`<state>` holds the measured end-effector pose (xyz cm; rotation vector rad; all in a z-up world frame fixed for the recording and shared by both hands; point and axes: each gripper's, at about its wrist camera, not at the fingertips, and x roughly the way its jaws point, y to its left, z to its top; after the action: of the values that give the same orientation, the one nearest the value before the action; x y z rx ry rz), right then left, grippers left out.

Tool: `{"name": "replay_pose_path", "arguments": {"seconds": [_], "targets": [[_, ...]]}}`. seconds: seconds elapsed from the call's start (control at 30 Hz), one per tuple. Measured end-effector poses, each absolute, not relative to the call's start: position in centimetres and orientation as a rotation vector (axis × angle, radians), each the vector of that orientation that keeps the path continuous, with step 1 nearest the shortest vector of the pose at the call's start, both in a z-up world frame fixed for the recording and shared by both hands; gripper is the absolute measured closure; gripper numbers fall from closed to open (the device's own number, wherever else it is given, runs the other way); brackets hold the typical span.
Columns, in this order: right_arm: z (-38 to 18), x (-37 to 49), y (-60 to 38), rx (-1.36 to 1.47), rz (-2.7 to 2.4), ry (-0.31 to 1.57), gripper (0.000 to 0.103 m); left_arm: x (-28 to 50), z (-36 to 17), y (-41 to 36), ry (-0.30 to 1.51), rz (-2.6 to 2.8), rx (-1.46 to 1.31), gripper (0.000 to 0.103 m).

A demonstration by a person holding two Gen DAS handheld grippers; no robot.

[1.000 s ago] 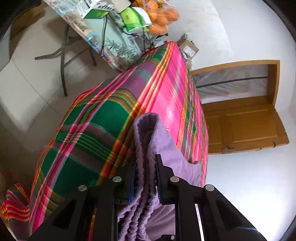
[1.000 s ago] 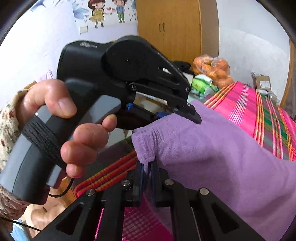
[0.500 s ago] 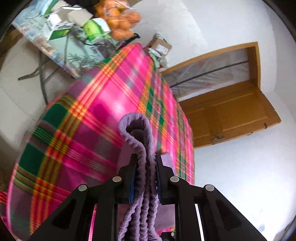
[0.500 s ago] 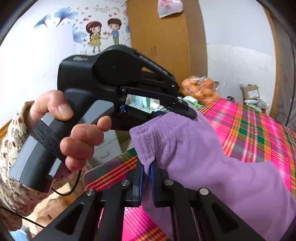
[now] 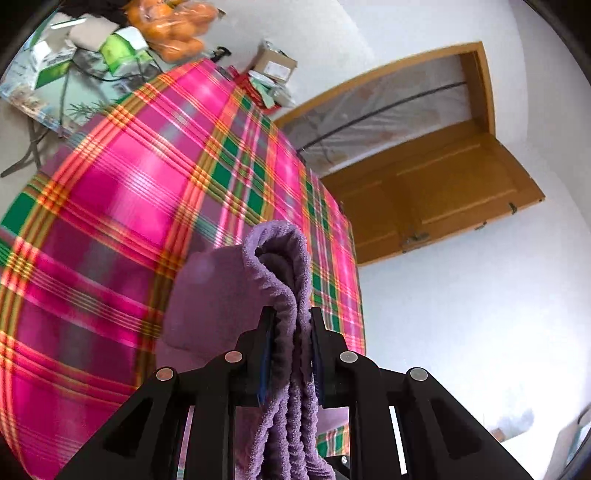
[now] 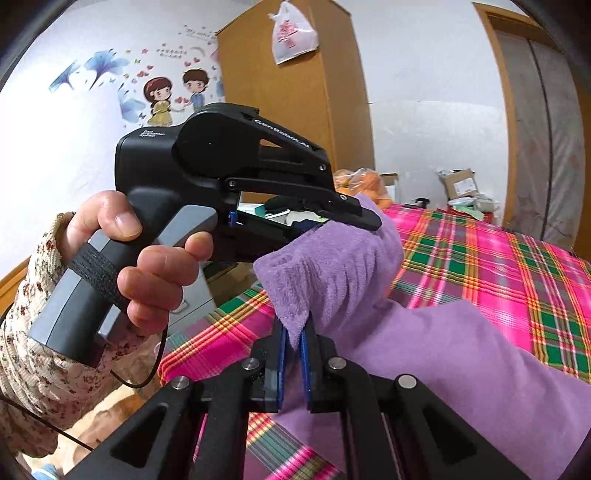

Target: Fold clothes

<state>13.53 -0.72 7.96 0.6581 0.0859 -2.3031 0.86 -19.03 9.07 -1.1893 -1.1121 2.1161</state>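
A purple fleece garment [image 6: 436,362] is held up over a bed with a pink, green and orange plaid cover [image 6: 491,258]. My left gripper [image 5: 291,328] is shut on a bunched fold of the purple garment [image 5: 284,273], which loops above the jaws and hangs down between them. My right gripper [image 6: 293,339] is shut on another corner of the same cloth. In the right wrist view the left gripper [image 6: 354,218], held by a hand [image 6: 147,254] in a floral sleeve, pinches the cloth just above and beyond my right one. The rest of the garment drapes to the right.
The plaid cover [image 5: 147,192] fills the left wrist view. Beyond the bed stands a side table with a bag of oranges [image 5: 173,26], cartons and boxes. A wooden door [image 5: 436,184] lies to the right, a wooden wardrobe [image 6: 291,103] behind.
Both grippers have risen and swung with the garment still held; the left wrist view now looks further across the bed toward the door, and the two held corners stay close together.
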Motion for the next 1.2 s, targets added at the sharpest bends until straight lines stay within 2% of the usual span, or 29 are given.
{"name": "replay_pose_path", "arguments": {"seconds": [0.63,1.2], "targets": [[9.0,15.2,7.9,0.638,-2.467,-0.022,0.096,-0.1,9.9,-10.1,-1.054,1.966,-1.18,0.085],[7.5,15.5,14.3,0.726,-2.605,-0.085,0.096,-1.6,7.4,-2.8,-1.011,1.84,-1.261,0.085]]}}
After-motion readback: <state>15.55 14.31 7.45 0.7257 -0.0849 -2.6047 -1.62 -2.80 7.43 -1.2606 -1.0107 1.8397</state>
